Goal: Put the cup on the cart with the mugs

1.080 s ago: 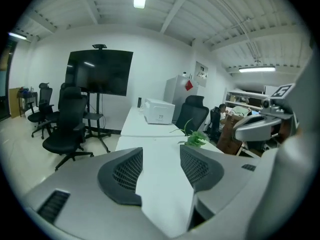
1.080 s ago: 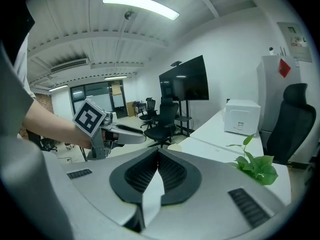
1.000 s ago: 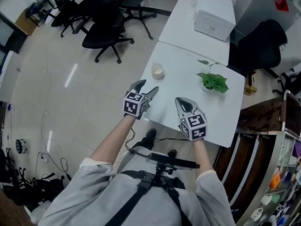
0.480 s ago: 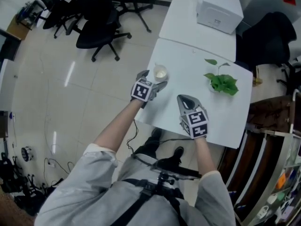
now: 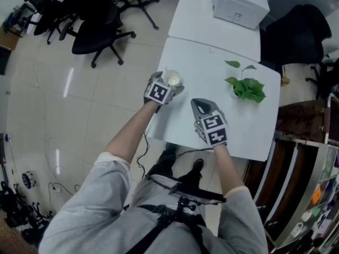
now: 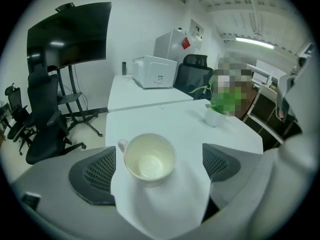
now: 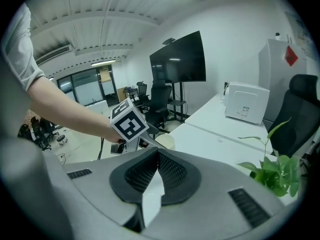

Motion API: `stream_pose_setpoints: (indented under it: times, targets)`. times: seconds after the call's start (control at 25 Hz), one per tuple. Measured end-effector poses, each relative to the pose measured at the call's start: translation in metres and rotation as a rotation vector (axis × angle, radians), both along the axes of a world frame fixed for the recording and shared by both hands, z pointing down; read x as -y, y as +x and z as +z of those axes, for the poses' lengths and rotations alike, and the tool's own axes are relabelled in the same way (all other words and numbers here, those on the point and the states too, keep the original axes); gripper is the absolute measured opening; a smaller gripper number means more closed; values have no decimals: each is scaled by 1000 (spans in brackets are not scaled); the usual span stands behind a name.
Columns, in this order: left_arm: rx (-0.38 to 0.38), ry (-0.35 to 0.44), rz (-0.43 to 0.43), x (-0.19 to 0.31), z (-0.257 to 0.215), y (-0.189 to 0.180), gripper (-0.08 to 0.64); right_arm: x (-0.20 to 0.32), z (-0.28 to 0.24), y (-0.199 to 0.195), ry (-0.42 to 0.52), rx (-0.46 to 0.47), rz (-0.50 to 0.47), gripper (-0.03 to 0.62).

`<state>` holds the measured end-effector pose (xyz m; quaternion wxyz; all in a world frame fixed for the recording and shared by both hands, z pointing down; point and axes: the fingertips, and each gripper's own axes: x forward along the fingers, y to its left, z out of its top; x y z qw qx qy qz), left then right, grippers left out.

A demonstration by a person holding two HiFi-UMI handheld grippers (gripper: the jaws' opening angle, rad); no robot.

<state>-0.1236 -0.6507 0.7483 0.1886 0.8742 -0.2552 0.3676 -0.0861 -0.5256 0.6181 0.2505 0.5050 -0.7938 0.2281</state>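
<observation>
A cream cup with a small handle stands empty near the left edge of the white table. My left gripper reaches around it, its jaws opening. In the left gripper view the cup sits between the two mesh pads, with a gap on each side and no pad touching it. My right gripper hovers over the table's near part, to the right of the cup. Its jaws are shut on nothing. From the right gripper view the cup shows beyond the left gripper's marker cube.
A potted green plant stands on the table's right side. A white boxy appliance sits on the adjoining far table. Black office chairs stand on the floor at left. A rack with small coloured items is at the lower right.
My left gripper has moved forward to the cup and its jaws have spread around it. The right gripper has stayed shut over the table's near part.
</observation>
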Motion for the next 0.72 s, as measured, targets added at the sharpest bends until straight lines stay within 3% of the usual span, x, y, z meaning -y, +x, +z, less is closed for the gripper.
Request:
stream_pose_setpoints:
  times: [0.4, 0.72]
  targets:
    - [24, -47, 21, 9, 26, 5, 529, 39, 49, 16, -68, -33, 96, -5]
    - [33, -53, 20, 9, 36, 7, 529, 43, 57, 14, -88, -28, 108, -5]
